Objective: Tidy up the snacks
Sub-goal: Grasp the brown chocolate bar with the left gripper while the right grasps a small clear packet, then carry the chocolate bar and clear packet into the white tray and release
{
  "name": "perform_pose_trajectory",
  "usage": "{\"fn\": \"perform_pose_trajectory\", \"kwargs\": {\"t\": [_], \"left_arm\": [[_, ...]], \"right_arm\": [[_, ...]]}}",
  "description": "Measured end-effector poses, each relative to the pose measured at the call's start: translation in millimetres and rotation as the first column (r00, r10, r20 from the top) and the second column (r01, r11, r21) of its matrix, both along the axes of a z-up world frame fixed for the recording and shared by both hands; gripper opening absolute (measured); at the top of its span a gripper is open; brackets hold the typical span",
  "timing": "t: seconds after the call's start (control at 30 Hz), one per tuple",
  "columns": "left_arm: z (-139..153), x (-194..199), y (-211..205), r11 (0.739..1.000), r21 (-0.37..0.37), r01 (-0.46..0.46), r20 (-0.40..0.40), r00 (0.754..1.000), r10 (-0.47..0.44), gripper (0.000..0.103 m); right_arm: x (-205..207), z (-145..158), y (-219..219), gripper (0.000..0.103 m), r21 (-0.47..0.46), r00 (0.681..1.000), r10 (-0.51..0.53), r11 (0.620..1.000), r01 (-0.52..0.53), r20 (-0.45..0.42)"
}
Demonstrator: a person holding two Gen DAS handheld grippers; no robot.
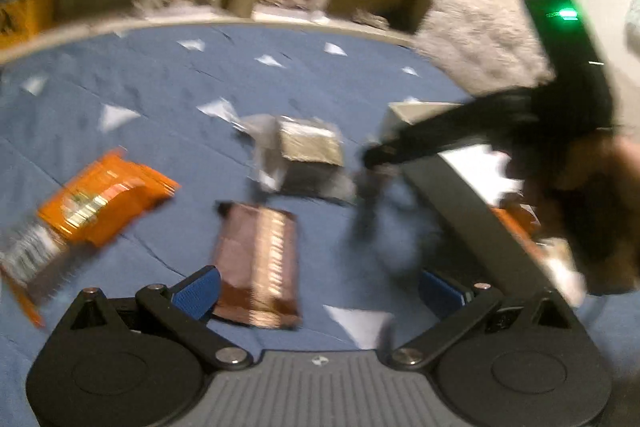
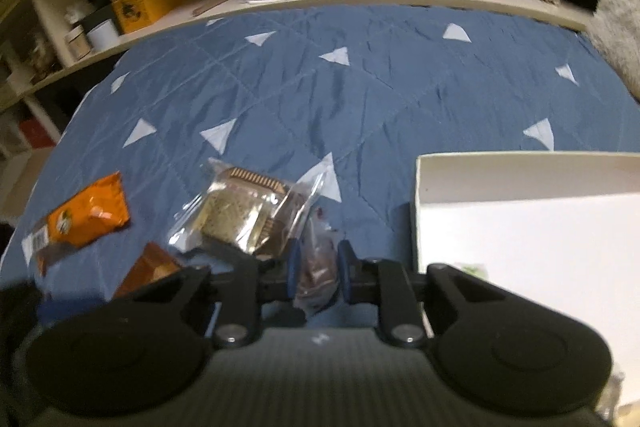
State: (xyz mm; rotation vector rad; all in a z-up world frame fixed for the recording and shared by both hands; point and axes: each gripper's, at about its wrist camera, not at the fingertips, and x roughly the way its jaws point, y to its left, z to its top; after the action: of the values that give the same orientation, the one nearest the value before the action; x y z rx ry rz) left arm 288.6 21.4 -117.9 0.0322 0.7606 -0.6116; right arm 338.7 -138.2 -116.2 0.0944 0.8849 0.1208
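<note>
Our right gripper [image 2: 317, 269] is clamped on a dark snack packet [image 2: 316, 267], lower centre of frame. The white box [image 2: 520, 227] lies immediately to its right. Our left gripper [image 1: 320, 291] has its fingers apart; the copper wrapper [image 1: 260, 263] lies lengthwise beside its left finger.

My right tongs [image 2: 317, 269] sit btwn clear pouch [image 2: 236, 213] on left & box [image 2: 520, 227] on right; wrapper [image 2: 80, 215] far left, all on bed [image 2: 360, 87].
</note>
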Motion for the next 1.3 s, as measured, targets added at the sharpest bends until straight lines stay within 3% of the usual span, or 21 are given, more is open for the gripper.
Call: {"fn": "perform_pose_trajectory", "kwargs": {"t": [0.13, 0.3, 0.47, 0.6, 0.7, 0.8, 1.07, 1.3], "left_arm": [[-2.3, 1.9, -2.2, 0.996, 0.056, -0.072, 0.071, 0.995, 0.068, 0.103], [-6.3, 15.5, -0.6, 0.989, 0.044, -0.141, 0.091, 0.986, 0.137, 0.1], [-11.6, 19.6, -13.6, 0.986, 0.103, -0.132, 0.092, 0.988, 0.123, 0.087], [-14.1, 16.1, -19.2, 0.981, 0.149, -0.125, 0.085, 0.99, 0.113, 0.067], [-9.7, 15.5, -16.6, 0.975, 0.144, -0.171, 0.064, 0.985, 0.163, 0.048], [-5.5, 15.4, -12.0, 0.973, 0.121, -0.199, 0.026, 0.98, 0.197, 0.044], [23.5, -2.6, -0.3, 0.953, 0.047, -0.298, 0.005, 0.954, 0.298, 0.043], [64.5, -25.1, -18.0, 0.953, -0.04, -0.301, 0.065, 0.951, 0.303, 0.043]], "right_arm": [[-18.9, 11.4, -2.0, 0.024, 0.001, 0.998, 0.06, 0.998, -0.06, 0.006], [-49.2, 17.3, -8.7, 0.024, 0.049, 0.993, 0.116, 0.992, -0.115, -0.004], [-75.3, 13.1, -13.6, 0.024, 0.09, 0.992, 0.122, 0.989, -0.12, -0.014], [-86.3, 10.8, -15.9, 0.024, 0.12, 0.993, 0.121, 0.985, -0.12, 0.0], [-89.5, 10.6, -16.8, 0.023, 0.13, 0.993, 0.118, 0.984, -0.118, 0.011], [-90.9, 10.6, -18.8, 0.023, 0.143, 0.993, 0.114, 0.983, -0.116, 0.019], [-100.9, 23.7, -31.1, 0.023, 0.151, 0.991, 0.105, 0.982, -0.117, 0.087], [-109.4, 47.4, -66.7, 0.024, 0.169, 0.987, 0.059, 0.982, -0.085, 0.152]]}}
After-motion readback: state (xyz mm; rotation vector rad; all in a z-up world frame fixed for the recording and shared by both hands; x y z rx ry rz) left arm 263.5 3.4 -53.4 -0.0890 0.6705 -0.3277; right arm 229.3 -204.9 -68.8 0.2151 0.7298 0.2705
